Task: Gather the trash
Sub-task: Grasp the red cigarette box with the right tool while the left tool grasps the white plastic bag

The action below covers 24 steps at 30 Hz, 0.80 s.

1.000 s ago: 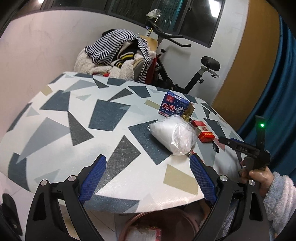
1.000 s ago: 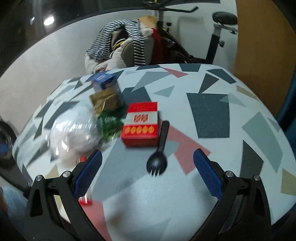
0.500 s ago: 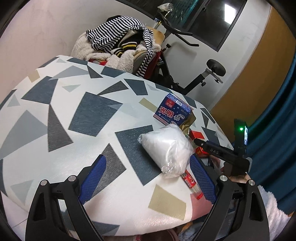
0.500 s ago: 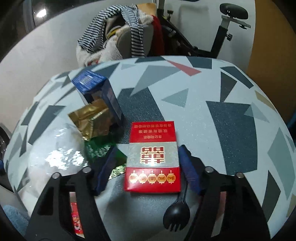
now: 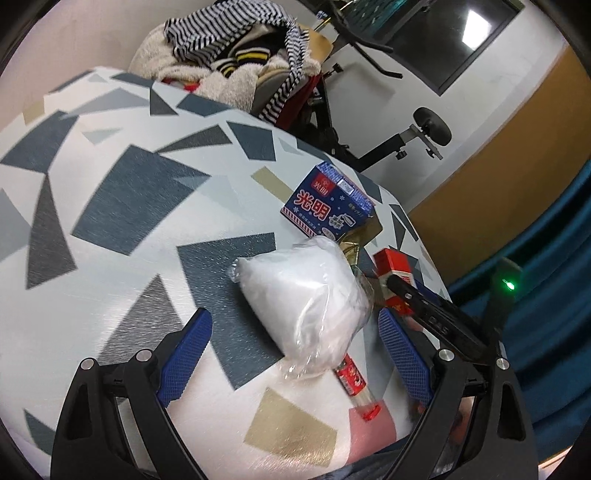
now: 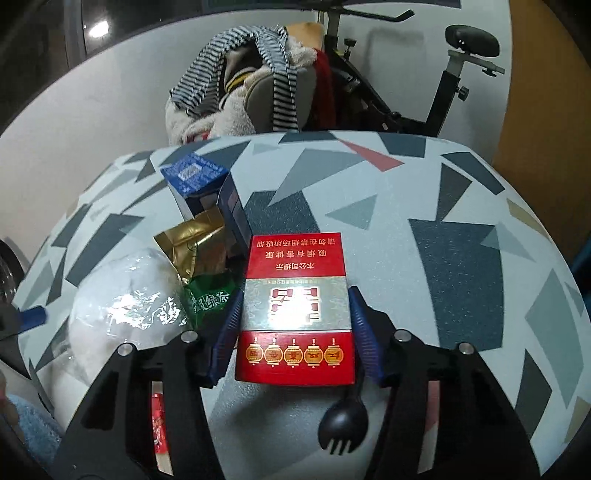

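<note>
We see both views under cool indoor light, moderately bright, with a rectangular ceiling lamp reflected in the dark window pane (image 5: 476,20) at the top of the left wrist view and a small bright spot of light (image 6: 96,30) on the dark glass in the right wrist view. The clear plastic bag of white filling (image 6: 125,314) throws sharp white glare, and the red cardboard packet with gold lanterns (image 6: 295,314) carries a pale sheen across its middle. The white table with grey and blue triangles (image 5: 122,206) smears into motion blur toward the left. Fisheye bending curves the table edge, and black vignette fills the corners.
</note>
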Available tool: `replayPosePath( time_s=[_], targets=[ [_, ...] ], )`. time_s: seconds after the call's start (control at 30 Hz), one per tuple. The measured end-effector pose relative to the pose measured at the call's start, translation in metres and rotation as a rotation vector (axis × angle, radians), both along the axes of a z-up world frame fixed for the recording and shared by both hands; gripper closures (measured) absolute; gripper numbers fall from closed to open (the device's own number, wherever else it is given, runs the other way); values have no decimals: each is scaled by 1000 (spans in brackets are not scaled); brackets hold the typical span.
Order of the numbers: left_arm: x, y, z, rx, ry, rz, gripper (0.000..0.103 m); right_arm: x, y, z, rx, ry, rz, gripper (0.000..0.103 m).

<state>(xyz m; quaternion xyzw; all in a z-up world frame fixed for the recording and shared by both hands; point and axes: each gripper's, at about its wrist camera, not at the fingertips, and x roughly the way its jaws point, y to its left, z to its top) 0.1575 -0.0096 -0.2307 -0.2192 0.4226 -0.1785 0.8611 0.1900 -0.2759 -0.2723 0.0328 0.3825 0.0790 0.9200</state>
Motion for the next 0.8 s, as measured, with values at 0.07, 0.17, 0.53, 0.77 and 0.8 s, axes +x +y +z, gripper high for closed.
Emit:
replayPosePath(
  time_s=[0.07, 0.17, 0.53, 0.77, 0.8],
  targets=[
    [9, -2, -8, -25, 34, 11, 14, -4, -5, 4, 21, -9, -7, 46],
    [21, -3, -19, -64, 85, 44, 14, -7, -12, 4, 64, -3, -7, 46],
    [53, -13, -42, -108, 147, 90, 30, -12, -8, 1, 62, -12, 35, 46],
    [54, -17, -22, -49, 75, 45, 61, -11, -10, -1, 76, -11, 21, 46],
    [53, -18, -17, -47, 62, 36, 61, -10, -10, -1, 77, -13, 20, 46]
  ],
)
